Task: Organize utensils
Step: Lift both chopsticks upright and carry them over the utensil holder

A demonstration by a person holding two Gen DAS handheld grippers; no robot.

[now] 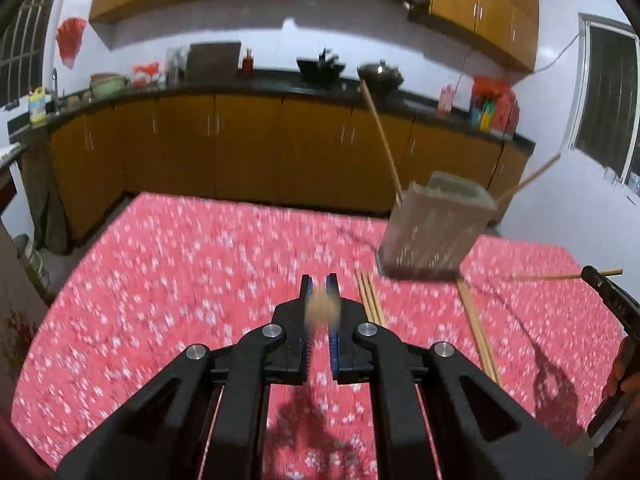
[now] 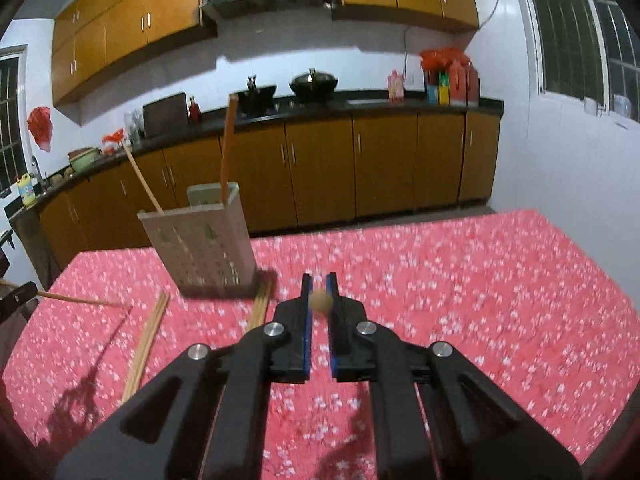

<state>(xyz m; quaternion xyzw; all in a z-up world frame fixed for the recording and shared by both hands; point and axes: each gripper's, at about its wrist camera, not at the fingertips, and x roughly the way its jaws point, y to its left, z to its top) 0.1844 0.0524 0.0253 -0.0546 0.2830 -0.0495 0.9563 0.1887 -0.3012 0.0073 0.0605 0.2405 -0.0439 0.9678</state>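
Each gripper, left and right, clenches one chopstick end-on. The perforated holder at two o'clock contains two chopsticks; loose chopsticks lie beside it on the tablecloth.

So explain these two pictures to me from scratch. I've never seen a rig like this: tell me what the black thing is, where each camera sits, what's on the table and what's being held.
There is no robot here: a person carries a two-finger tool in each hand, with a wide-angle camera mounted behind the fingers. One picture looks along the left gripper, the other along the right gripper.

Each gripper is shut on a chopstick, seen end-on as a tan dot.

Below lies a table with a red flowered cloth. On it stands a perforated utensil holder with two chopsticks leaning out. Loose chopsticks lie beside it. Each view catches the other gripper at its edge.
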